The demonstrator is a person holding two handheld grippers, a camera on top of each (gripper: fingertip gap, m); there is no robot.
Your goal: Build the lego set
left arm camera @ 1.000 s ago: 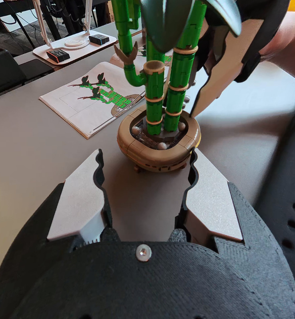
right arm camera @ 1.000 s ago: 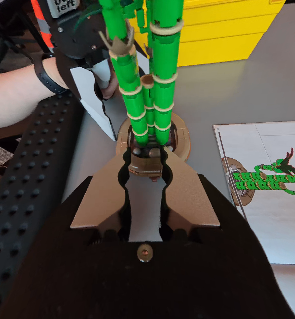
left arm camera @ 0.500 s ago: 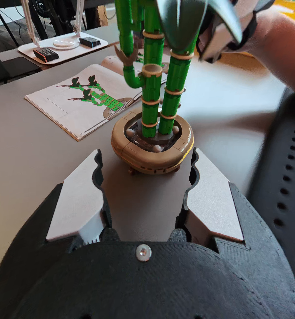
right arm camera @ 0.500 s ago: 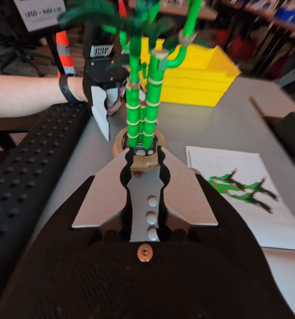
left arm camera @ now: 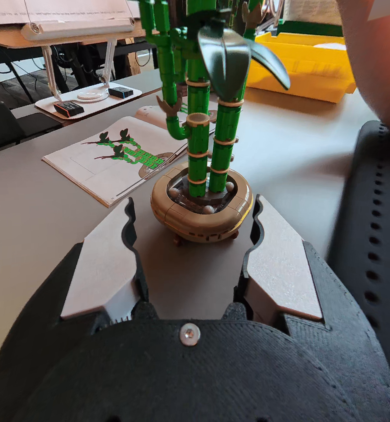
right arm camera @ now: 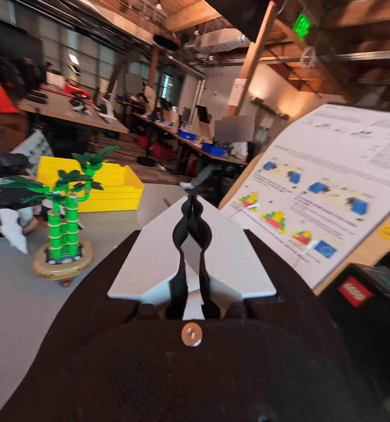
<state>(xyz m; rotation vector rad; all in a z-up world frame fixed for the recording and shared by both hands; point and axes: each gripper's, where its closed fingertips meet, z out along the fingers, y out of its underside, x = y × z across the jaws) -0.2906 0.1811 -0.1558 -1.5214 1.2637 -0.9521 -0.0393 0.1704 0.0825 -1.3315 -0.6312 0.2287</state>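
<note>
Lego bamboo plant [left arm camera: 201, 173] stands upright on bench [left arm camera: 41, 228], apparently complete. Left tool [left arm camera: 193, 219] spread wide, empty; right tool [right arm camera: 193, 205] closed, empty.

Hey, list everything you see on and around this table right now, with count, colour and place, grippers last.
bamboo plant model: one, green stalks in a tan pot, standing upright on the table just ahead of the left gripper
table: one, grey, under everything
instruction booklet: one, white, open flat on the table behind and left of the plant
yellow bin: one, on the table behind the plant
instruction board: one, white sheet on a wooden stand, tilted, right of the right gripper
white tray: one, on a farther table, carrying two small black blocks
left gripper: jaws open, empty
right gripper: jaws closed, empty, raised
</note>
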